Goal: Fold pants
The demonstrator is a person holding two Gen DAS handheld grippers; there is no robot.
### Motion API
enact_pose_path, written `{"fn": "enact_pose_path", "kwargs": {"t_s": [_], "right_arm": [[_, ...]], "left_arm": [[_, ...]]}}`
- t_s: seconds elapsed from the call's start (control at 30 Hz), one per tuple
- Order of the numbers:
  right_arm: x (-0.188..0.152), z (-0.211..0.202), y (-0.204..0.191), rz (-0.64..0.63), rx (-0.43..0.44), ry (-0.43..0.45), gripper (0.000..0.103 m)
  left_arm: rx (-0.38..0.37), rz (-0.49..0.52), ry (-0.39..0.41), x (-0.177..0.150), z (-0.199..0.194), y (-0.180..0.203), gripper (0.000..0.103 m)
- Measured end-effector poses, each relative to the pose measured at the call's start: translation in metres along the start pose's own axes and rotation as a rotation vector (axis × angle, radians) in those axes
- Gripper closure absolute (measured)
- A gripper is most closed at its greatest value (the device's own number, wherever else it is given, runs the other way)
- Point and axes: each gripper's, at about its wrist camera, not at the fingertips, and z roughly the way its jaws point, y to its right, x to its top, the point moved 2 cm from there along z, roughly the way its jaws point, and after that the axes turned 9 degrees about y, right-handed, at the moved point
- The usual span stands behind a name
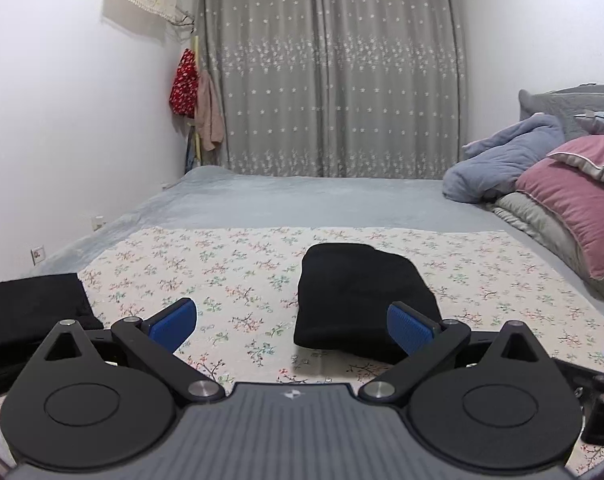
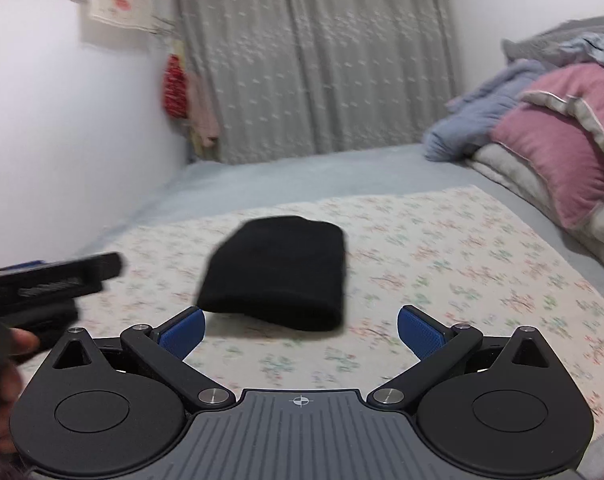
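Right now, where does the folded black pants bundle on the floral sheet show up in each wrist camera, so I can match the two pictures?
Left wrist view: the folded black pants bundle lies right of centre, partly behind the left tool's right blue pad.
Right wrist view: the bundle lies just left of centre, beyond the open pads.
Shared landmark: the pink pillow at the right edge.

pants (image 1: pixel 357 300): matt black cloth
sheet (image 1: pixel 238 268): floral printed cloth
left tool (image 1: pixel 292 326): matt black plastic, ribbed blue pads (image 1: pixel 174 322), metal pivots
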Motion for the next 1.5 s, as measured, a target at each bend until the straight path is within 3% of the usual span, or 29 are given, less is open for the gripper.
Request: {"fn": "enact_pose_path", "kwargs": {"t_s": [0.4, 0.9, 1.5], "right_arm": [[-0.012, 0.002, 0.007, 0.030, -0.031, -0.016, 0.000], [-0.021, 0.008, -0.009, -0.043, -0.034, -0.049, 0.000], [-0.022, 0.009, -0.008, -0.057, -0.059, -0.057, 0.000]], "left_arm": [[-0.023, 0.011, -0.064, -0.018, -0.001, 0.005, 0.002], [-0.022, -0.007, -0.133, -0.031, 0.008, 0.000, 0.002], [-0.022, 0.009, -0.151, -0.032, 0.010, 0.006, 0.002]]}}
